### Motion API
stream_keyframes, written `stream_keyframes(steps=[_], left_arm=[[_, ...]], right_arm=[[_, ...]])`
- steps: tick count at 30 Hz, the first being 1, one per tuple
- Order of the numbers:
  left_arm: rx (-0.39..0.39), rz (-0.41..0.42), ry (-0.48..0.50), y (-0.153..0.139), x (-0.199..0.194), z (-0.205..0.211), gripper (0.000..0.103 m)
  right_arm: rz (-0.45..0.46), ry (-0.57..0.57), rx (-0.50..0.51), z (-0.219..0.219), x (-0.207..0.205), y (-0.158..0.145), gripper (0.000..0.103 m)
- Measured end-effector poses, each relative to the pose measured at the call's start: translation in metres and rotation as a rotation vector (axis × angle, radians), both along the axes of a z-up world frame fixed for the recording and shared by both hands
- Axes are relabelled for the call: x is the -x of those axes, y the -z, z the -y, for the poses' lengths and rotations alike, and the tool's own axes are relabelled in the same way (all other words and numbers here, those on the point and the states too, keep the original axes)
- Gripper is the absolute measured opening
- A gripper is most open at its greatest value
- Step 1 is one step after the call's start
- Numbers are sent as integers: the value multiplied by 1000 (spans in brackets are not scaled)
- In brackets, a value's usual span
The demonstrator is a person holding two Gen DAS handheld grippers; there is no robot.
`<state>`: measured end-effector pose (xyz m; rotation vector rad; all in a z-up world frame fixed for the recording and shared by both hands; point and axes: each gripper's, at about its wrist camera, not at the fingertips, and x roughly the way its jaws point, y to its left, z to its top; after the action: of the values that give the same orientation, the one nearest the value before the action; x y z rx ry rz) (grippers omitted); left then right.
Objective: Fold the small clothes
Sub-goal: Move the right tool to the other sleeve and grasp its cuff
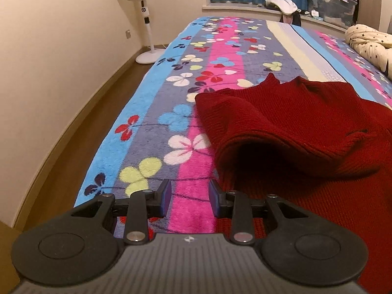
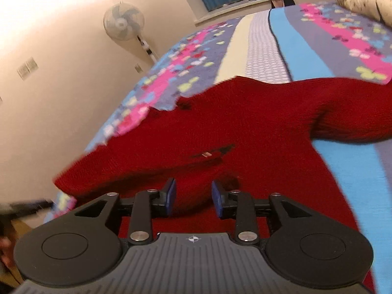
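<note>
A dark red knit sweater [image 1: 306,132] lies rumpled on the flowered blanket [image 1: 196,49], one part folded over into a bulge with a dark opening facing me. My left gripper [image 1: 189,197] is open and empty, low over the blanket just left of the sweater's near edge. In the right wrist view the sweater [image 2: 232,127] spreads across the bed with a sleeve running to the right. My right gripper [image 2: 193,196] is open and empty, hovering over the sweater's near part. That view is tilted and blurred.
The bed's left edge drops to a wooden floor [image 1: 80,112] beside a wall. A white standing fan [image 1: 144,12] stands in the corner. A star-print quilt [image 1: 367,41] lies at the far right. Clothes and a storage bin [image 1: 330,2] sit on the windowsill.
</note>
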<state>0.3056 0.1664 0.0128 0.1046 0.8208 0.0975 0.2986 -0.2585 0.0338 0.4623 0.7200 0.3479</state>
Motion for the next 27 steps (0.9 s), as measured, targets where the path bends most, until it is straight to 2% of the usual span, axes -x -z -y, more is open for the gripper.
stream_keyframes(steps=[3,6,8,13,16,18,19,21,23,25,27], left_arm=[[-14,-1,10,3,-4,4,37],[-33,-12,14,7,-6,9,37],[-37,-15,19,8,-8,11,37],[-46,-13,27,9,-11,14,37],[-44,-13,26,10,-11,13,37],[-48,-13,28,10,-11,13,37],[-48,-13,28,10,-11,13,37],[-47,-12,28,10,-12,13,37],[-42,-7,28,9,-12,13,37],[-37,1,26,8,-13,13,37],[-32,7,23,6,-14,13,37]], right_arm=[[10,-16,-39,-9,-15,0,50],[-26,11,-28,-18,-32,7,62],[-39,34,-7,-22,-42,13,75],[-75,62,59,-32,-61,35,78],[-74,88,95,-39,-70,38,83],[-97,105,122,-42,-76,41,83],[-99,104,147,-46,-78,42,80],[-89,103,257,-56,-79,39,64],[-77,121,373,-61,-77,36,20],[-64,143,338,-53,-76,31,11],[-3,168,280,-44,-72,16,9]])
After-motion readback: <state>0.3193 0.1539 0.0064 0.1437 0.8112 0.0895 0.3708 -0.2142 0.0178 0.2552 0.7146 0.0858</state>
